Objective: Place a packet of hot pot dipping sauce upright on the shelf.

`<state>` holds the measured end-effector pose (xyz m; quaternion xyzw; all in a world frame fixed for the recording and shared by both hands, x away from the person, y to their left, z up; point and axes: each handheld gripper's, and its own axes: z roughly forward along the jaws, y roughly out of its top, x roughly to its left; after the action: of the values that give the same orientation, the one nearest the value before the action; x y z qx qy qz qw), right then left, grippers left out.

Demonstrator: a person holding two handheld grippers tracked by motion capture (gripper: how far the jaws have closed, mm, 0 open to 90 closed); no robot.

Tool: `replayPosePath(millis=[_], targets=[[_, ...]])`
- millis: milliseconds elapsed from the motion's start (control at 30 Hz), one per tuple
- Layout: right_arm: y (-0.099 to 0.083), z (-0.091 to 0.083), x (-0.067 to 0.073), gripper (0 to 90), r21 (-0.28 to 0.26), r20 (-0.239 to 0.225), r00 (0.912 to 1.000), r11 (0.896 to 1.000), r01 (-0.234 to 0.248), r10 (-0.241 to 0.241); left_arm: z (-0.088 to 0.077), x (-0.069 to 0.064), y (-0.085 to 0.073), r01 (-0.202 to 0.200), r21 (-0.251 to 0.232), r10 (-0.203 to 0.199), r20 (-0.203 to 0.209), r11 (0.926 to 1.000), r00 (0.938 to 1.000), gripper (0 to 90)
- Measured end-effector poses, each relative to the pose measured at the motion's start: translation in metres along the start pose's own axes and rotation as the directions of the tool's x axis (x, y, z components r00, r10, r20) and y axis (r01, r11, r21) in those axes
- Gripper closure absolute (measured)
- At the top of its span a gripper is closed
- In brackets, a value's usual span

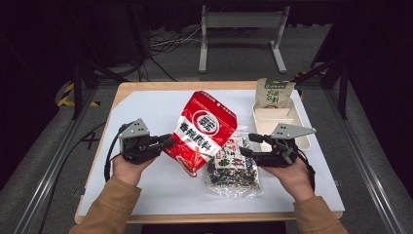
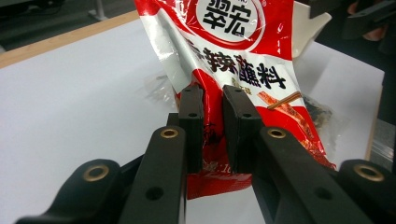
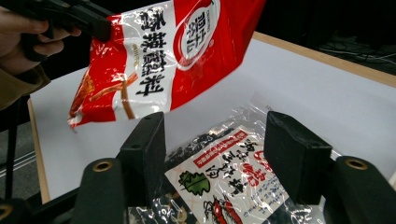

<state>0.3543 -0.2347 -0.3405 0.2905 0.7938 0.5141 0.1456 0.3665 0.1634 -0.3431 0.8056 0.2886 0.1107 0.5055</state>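
Left hand-held gripper [image 1: 168,142], near the counter's [image 1: 146,107] left edge: jaws pinching the red snack bag's [image 1: 207,129] lower edge, bag raised off the counter at centre. Right hand-held gripper [image 1: 246,145]: jaws spread, straddling the clear seaweed packet [image 1: 233,168] lying toward the front edge.

White-topped table [image 1: 146,195] bears clear snack bag [image 1: 233,168] and tray [image 1: 280,119].
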Motion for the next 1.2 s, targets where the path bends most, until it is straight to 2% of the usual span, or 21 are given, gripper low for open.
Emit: replayPosePath(millis=[67,333,533,567,667,700,767,833,900,1067,1200], targets=[[0.001,0.004,0.001,42.1,-0.016,0.010,0.9999,1.000,0.005,-0.005,0.002,-0.004,-0.001,-0.002,0.006,0.002,0.007,1.0000,1.0000,78.9],[0.002,0.014,0.000,45.8,-0.027,-0.010,0.9990,0.999,-0.043,0.043,0.005,-0.015,0.000,-0.020,0.003,0.020,0.024,0.9998,0.9995,79.0],[0.002,0.021,0.000,50.0,-0.030,-0.037,0.9974,0.998,-0.064,0.063,0.004,-0.020,0.001,-0.035,-0.014,0.035,0.038,0.9993,0.9987,79.0],[0.002,0.023,0.000,52.9,-0.028,-0.054,0.9954,0.996,-0.081,0.079,0.004,-0.023,0.002,-0.035,-0.018,0.035,0.042,0.9992,0.9985,79.0],[0.003,0.024,0.001,57.4,-0.025,-0.063,0.9944,0.996,-0.087,0.086,0.004,-0.024,0.002,-0.037,-0.015,0.038,0.049,0.9992,0.9981,79.0],[0.003,0.025,0.002,63.9,-0.026,-0.057,0.9964,0.998,-0.065,0.064,0.005,-0.025,0.001,-0.047,-0.013,0.047,0.053,0.9988,0.9975,79.0],[0.003,0.024,0.003,67.5,-0.025,-0.054,0.9971,0.998,-0.055,0.053,0.006,-0.026,0.001,-0.053,-0.009,0.053,0.052,0.9986,0.9972,79.0],[0.004,0.023,0.004,77.2,-0.027,-0.048,0.9983,0.999,-0.034,0.033,0.007,-0.027,0.001,-0.065,-0.002,0.065,0.042,0.9979,0.9970,79.0],[0.006,0.021,0.007,84.7,-0.031,-0.036,0.9994,1.000,-0.002,0.001,0.008,-0.027,0.000,-0.054,-0.004,0.055,0.050,0.9985,0.9972,79.0],[0.008,0.019,0.010,88.0,-0.049,-0.018,0.9997,0.999,0.017,-0.018,0.009,-0.026,0.000,-0.051,-0.004,0.051,0.060,0.9987,0.9969,79.0],[0.009,0.017,0.010,88.3,-0.070,-0.024,0.9997,0.998,0.007,-0.008,0.009,-0.025,-0.001,-0.051,0.000,0.050,0.063,0.9987,0.9967,79.0]])
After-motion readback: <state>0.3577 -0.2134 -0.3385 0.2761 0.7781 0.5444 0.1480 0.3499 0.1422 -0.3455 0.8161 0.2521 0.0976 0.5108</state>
